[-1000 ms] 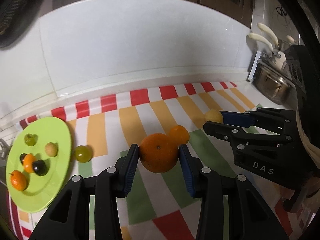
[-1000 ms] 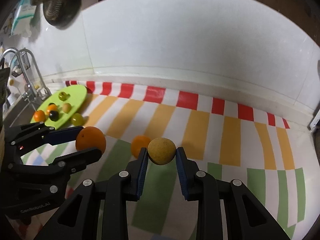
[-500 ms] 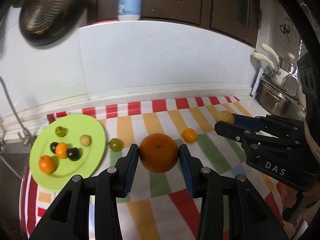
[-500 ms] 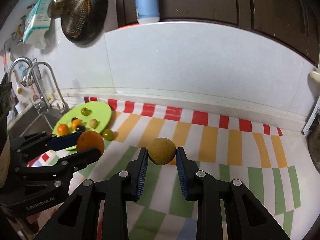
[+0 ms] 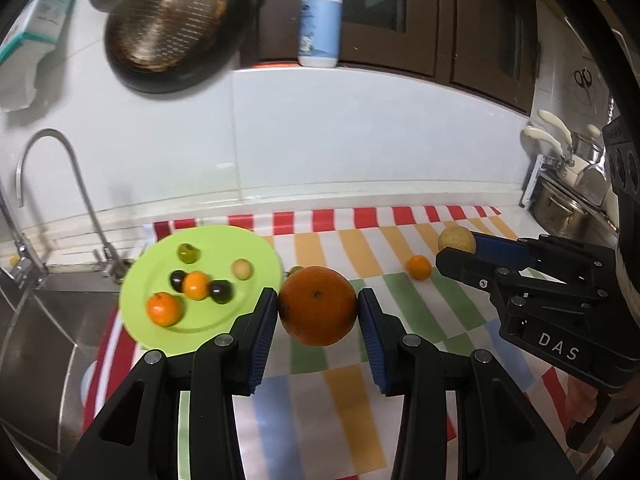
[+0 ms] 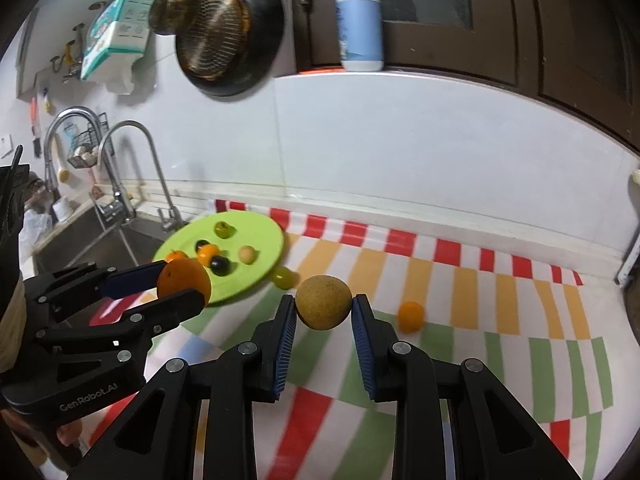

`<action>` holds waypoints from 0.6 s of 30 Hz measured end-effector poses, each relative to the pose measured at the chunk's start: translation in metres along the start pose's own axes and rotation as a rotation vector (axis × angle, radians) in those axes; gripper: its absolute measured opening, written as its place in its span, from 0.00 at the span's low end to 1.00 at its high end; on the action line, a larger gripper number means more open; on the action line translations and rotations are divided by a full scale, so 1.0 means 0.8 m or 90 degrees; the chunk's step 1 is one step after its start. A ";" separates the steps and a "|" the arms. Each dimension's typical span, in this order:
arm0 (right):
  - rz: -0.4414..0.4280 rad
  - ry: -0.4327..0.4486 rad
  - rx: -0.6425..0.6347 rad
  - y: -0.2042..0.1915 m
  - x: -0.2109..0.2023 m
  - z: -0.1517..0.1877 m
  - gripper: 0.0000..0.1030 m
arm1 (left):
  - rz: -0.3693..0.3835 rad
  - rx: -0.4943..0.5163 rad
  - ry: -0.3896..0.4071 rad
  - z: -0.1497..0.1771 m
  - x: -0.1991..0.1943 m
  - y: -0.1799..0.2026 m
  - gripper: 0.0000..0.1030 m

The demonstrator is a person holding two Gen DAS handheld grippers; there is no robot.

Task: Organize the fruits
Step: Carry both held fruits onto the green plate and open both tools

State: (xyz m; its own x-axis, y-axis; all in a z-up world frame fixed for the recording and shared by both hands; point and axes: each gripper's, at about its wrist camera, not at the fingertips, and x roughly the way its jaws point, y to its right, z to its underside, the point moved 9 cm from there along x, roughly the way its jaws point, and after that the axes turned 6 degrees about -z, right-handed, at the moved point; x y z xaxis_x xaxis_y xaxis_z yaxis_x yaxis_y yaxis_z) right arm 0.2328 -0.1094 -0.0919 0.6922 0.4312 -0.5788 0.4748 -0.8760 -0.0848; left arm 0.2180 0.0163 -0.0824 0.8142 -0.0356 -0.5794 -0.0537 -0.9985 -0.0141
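Orange (image 5: 317,306) clamped in left gripper (image 5: 317,316); right gripper (image 6: 324,312) clamps yellow-brown fruit (image 6: 323,302).

In the left wrist view, the big orange (image 5: 317,306) hides most of the green grape (image 5: 295,270) behind it, so only a small bit peeks out. In the right wrist view, the orange covers part of a small tangerine (image 6: 175,255) on the green plate (image 6: 264,236). The cloth (image 6: 460,300) is blurry near the bottom, and the sink (image 5: 48,320) is cut off at the left edge.
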 end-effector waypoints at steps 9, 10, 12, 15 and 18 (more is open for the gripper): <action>-0.035 0.022 -0.023 -0.051 0.013 -0.030 0.29 | -0.046 -0.014 0.020 -0.011 -0.017 -0.054 0.39; -0.042 0.023 -0.021 -0.055 0.016 -0.034 0.29 | -0.048 -0.017 0.022 -0.012 -0.017 -0.059 0.39; -0.053 0.024 -0.020 -0.063 0.023 -0.041 0.29 | -0.057 -0.024 0.024 -0.016 -0.015 -0.072 0.39; -0.067 0.026 -0.027 -0.078 0.038 -0.053 0.29 | -0.076 -0.029 0.028 -0.023 -0.008 -0.094 0.39; -0.078 0.024 -0.037 -0.090 0.054 -0.063 0.29 | -0.094 -0.033 0.029 -0.028 0.003 -0.114 0.39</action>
State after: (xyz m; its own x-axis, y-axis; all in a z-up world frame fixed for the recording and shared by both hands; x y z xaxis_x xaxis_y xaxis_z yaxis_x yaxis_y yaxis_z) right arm 0.2558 -0.0172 -0.0698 0.6461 0.5436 -0.5358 0.5871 -0.8025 -0.1061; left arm 0.2379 0.1062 -0.0644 0.8365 0.1112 -0.5365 0.0976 -0.9938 -0.0538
